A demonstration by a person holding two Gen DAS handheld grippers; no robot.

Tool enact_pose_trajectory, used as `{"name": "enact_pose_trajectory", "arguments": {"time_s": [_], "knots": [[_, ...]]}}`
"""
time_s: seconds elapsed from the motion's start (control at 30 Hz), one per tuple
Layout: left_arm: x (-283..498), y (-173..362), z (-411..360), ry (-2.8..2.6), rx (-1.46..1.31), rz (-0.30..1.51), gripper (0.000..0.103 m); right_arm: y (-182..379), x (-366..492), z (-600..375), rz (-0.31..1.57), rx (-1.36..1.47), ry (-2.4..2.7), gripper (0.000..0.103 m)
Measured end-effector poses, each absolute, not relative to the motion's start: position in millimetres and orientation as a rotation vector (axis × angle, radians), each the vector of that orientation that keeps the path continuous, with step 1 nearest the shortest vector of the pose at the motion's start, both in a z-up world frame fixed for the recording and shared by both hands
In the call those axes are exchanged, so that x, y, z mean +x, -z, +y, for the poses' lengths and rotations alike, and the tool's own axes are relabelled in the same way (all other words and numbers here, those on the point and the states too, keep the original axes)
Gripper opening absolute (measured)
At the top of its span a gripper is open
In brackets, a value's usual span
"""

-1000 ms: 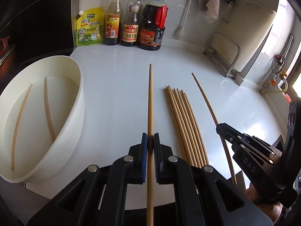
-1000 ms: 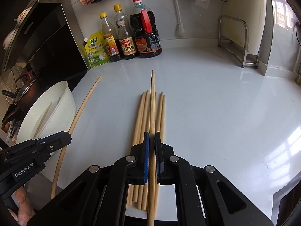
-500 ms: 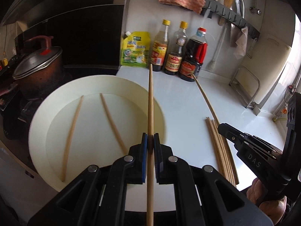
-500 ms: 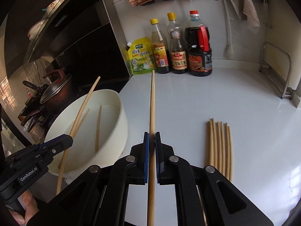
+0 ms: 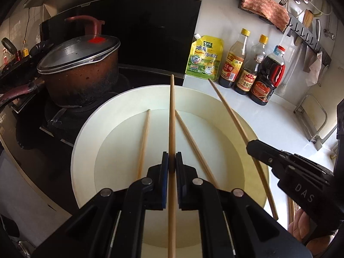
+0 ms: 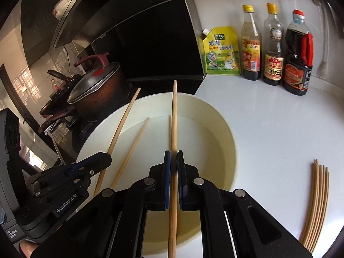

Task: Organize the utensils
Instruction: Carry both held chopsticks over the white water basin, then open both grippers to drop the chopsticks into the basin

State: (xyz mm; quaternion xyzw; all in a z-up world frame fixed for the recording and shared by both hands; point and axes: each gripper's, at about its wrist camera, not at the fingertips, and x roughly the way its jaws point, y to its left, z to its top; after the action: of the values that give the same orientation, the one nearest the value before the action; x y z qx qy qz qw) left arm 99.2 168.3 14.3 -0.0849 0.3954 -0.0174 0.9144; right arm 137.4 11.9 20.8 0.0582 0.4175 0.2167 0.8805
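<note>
bowl of white plastic fills the middle of both wrist views, standing on the pale counter beside the stove; two loose chopsticks lie on its floor, one toward 11 o'clock and another slanting toward 1 o'clock in the left wrist view; left gripper has its jaws closed on a single chopstick that runs straight to 12 o'clock above the bowl; right gripper is likewise clamped on its own chopstick, also held over the bowl; bundle of chopsticks rests on the counter at 4 o'clock in the right wrist view, well apart from the bowl; lidded pot sits on the stove at 10 o'clock; yellow pouch and three sauce bottles line the wall at 1 o'clock.
</note>
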Motion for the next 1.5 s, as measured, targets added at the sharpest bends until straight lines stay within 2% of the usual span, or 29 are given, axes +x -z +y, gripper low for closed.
{"name": "enact_pose_trajectory", "arguments": {"time_s": [0.53, 0.57, 0.67, 0.73, 0.77, 1.0, 1.1, 1.17, 1.5], "knots": [[130, 22, 185, 0.011, -0.205, 0.919, 0.008, 19, 162, 41, 0.998, 0.103, -0.441, 0.006], [129, 21, 187, 0.008, -0.209, 0.917, 0.008, 18, 162, 40, 0.994, 0.111, -0.443, 0.009], [125, 20, 188, -0.004, -0.205, 0.904, 0.026, 15, 159, 38, 0.979, 0.105, -0.436, 0.012], [123, 18, 189, -0.006, -0.212, 0.896, 0.047, 14, 158, 36, 0.977, 0.106, -0.438, 0.012], [121, 17, 189, -0.008, -0.216, 0.889, 0.05, 13, 157, 36, 0.974, 0.104, -0.438, 0.012], [112, 12, 186, -0.017, -0.204, 0.869, 0.051, 9, 149, 29, 0.958, 0.102, -0.432, 0.012], [106, 9, 185, -0.037, -0.193, 0.852, 0.059, 8, 145, 26, 0.957, 0.108, -0.438, 0.015], [101, 7, 184, -0.044, -0.185, 0.845, 0.06, 7, 142, 25, 0.955, 0.111, -0.446, 0.018], [82, -2, 172, -0.049, -0.172, 0.83, 0.061, -3, 121, 14, 0.933, 0.118, -0.459, 0.019]]}}
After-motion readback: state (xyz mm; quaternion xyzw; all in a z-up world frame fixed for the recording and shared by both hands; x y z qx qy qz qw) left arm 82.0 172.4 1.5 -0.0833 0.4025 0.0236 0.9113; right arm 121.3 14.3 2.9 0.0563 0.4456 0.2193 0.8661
